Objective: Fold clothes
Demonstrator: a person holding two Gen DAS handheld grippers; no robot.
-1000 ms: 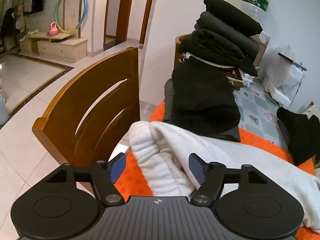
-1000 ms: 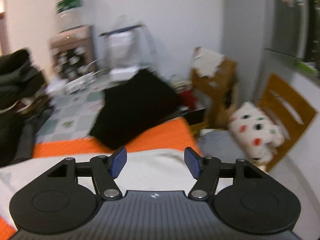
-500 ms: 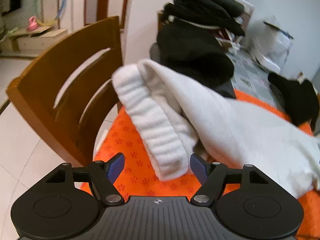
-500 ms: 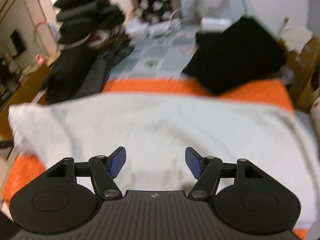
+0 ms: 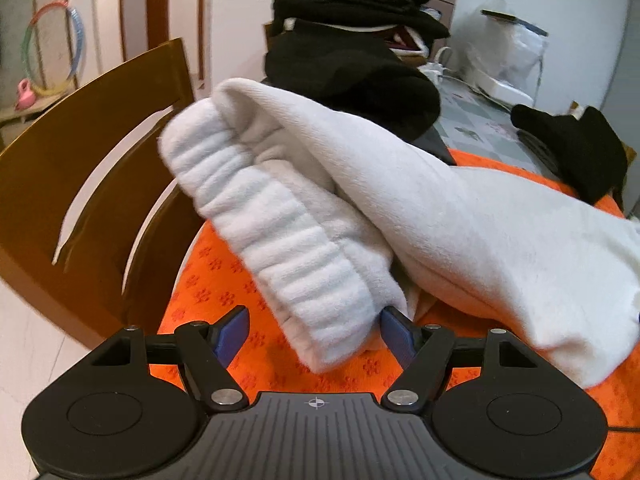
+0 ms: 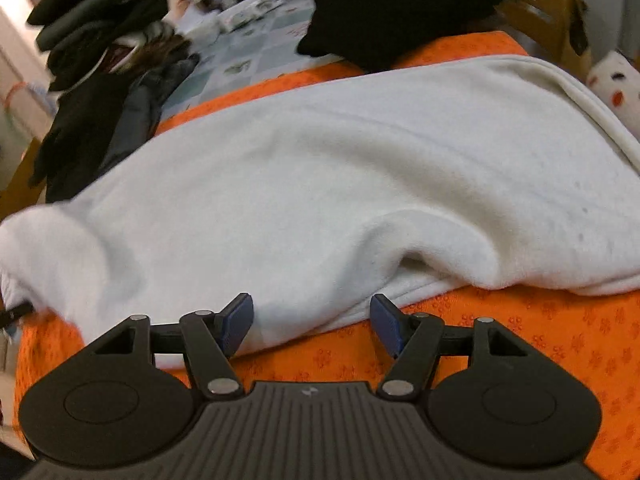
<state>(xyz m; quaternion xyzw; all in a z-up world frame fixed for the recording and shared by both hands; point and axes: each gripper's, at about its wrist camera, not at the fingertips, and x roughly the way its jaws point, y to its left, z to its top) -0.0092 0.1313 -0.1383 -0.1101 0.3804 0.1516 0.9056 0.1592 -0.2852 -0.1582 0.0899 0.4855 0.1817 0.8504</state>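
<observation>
A white fleece garment [image 5: 440, 208] lies across an orange mat [image 5: 216, 292] on the table. Its ribbed waistband [image 5: 280, 240] hangs off the left end. My left gripper [image 5: 314, 320] is open, low over the mat, with the waistband's lower corner between its fingers. The right pad [image 5: 394, 330] brushes the fabric and the left pad stands apart. In the right wrist view the same garment [image 6: 320, 160] fills the middle. My right gripper [image 6: 312, 308] is closing, with the garment's near edge between its pads, which do not pinch it.
A wooden chair [image 5: 100, 140] stands close on the left of the table. A stack of dark folded clothes [image 5: 352, 40] rises behind the waistband. A black garment [image 6: 400, 8] lies at the back on the checked cloth [image 6: 248, 56]. A spotted plush [image 6: 616, 88] sits at the right.
Both grippers have come down toward the white garment. The waistband now lies between the left fingers. The right view swung from the room onto the garment, and its jaws have narrowed a little.
</observation>
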